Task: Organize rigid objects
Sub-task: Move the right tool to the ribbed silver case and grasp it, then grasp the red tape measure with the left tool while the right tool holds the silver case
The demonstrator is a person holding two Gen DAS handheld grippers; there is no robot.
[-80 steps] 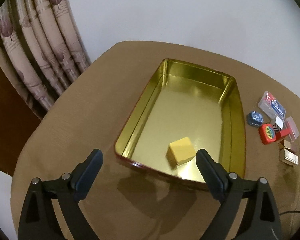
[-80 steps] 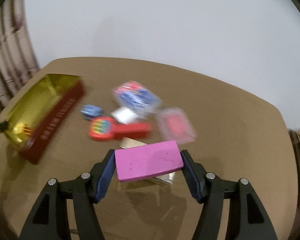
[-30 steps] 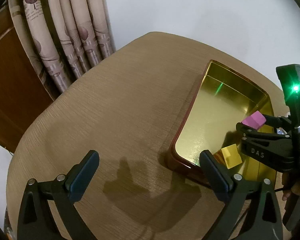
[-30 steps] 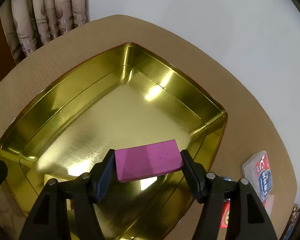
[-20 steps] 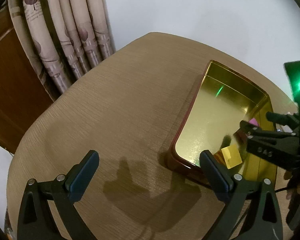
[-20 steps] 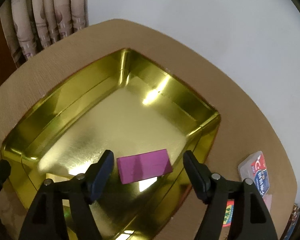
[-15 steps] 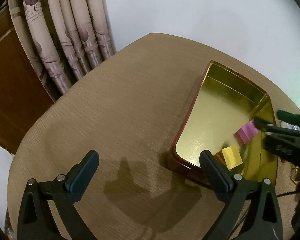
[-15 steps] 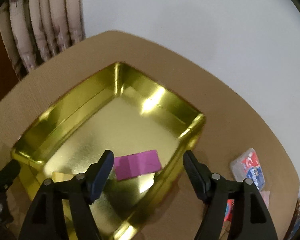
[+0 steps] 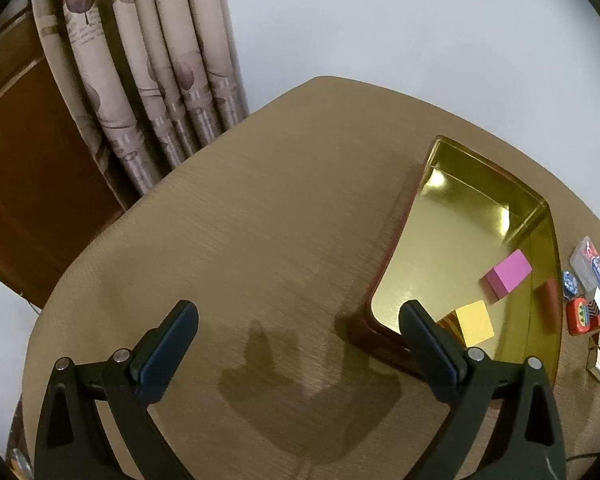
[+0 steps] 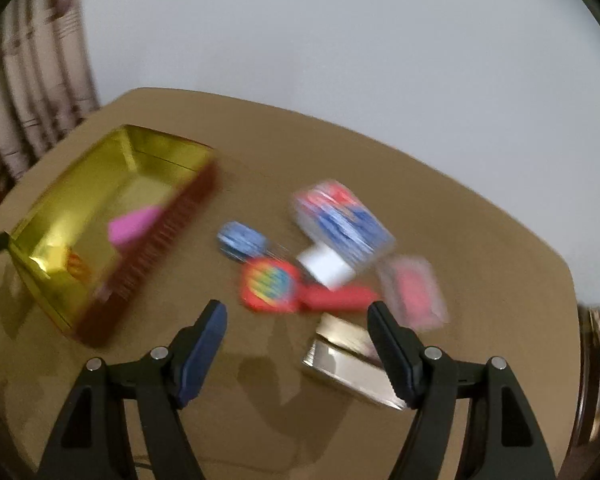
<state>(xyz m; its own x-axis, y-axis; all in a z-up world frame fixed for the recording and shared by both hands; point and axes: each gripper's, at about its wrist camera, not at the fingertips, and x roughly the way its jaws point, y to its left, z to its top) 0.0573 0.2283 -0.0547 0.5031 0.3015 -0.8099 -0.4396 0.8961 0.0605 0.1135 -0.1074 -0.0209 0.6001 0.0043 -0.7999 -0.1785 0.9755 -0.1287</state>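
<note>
Gold metal tin (image 9: 538, 216): lies on the brown counter (image 9: 260, 240), red outer walls, open top.
Pink block (image 9: 508, 274): lies flat inside the tin, by its right wall.
Yellow block (image 9: 474, 322): inside the tin, at the near corner, apart from the pink block.
Left hand-held gripper (image 9: 300, 334): released, jaws wide apart, nothing between them, above bare counter to the left of the tin.
Right hand-held gripper (image 10: 296, 330): released and empty, above the counter near the loose items; view blurred.
Loose items: red toy (image 10: 292, 286), blue disc (image 10: 242, 240), clear card case (image 10: 342, 220), pink case (image 10: 414, 292), silver box (image 10: 348, 364), clustered on the counter to the right of the tin.
</note>
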